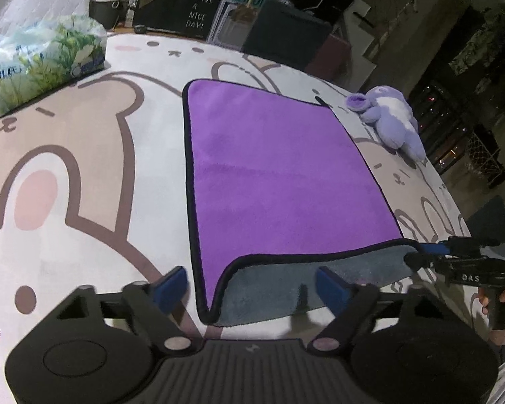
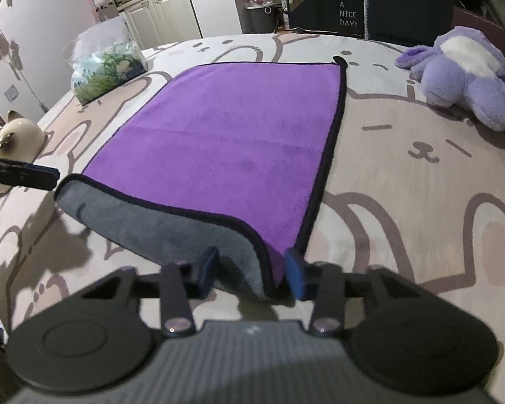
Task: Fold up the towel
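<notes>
A purple towel (image 1: 279, 168) with black trim and a grey underside lies flat on a bunny-print bedspread (image 1: 84, 175); it also shows in the right wrist view (image 2: 225, 141). Its near edge is turned up, showing the grey side (image 1: 286, 286). My left gripper (image 1: 252, 286) is open, its blue pads either side of the near left corner. My right gripper (image 2: 252, 271) is open around the near right corner (image 2: 269, 262), pads apart from the cloth. The right gripper's tip shows in the left wrist view (image 1: 431, 252) at the lifted corner.
A tissue pack in plastic (image 1: 40, 57) sits at the far left of the bed. A purple plush toy (image 2: 471, 74) lies at the far right. A white cat-shaped object (image 2: 17, 141) is at the left bed edge. Dark boxes and a bin stand beyond the bed.
</notes>
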The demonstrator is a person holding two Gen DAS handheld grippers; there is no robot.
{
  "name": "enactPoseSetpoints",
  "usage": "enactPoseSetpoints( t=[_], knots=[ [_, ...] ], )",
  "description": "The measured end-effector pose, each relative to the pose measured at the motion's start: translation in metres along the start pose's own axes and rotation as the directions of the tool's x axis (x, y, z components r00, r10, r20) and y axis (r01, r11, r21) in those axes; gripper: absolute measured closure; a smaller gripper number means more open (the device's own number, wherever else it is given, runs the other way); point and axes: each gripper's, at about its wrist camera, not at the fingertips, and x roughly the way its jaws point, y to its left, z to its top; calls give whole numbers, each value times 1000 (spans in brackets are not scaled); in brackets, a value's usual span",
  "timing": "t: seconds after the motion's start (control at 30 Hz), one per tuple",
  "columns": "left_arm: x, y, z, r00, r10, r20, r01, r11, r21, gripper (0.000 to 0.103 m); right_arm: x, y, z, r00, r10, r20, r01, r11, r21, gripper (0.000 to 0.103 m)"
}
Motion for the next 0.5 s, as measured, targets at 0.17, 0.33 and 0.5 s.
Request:
enactPoseSetpoints(
  t=[0.17,0.33,0.5],
  knots=[
    [2,2,1,1000,-6,-7,6,1000,1,37,3,-2,1,1000,-6,-2,6,1000,7,69],
    [8,0,0,999,10,-47,-9,1000,24,42,6,0,0,1000,-4,-22,4,1000,-11,69],
    [9,1,-2,997,13,-75,-10,999,41,50,6,0,-1,1000,-5,-25,5,1000,-14,70]
  ],
)
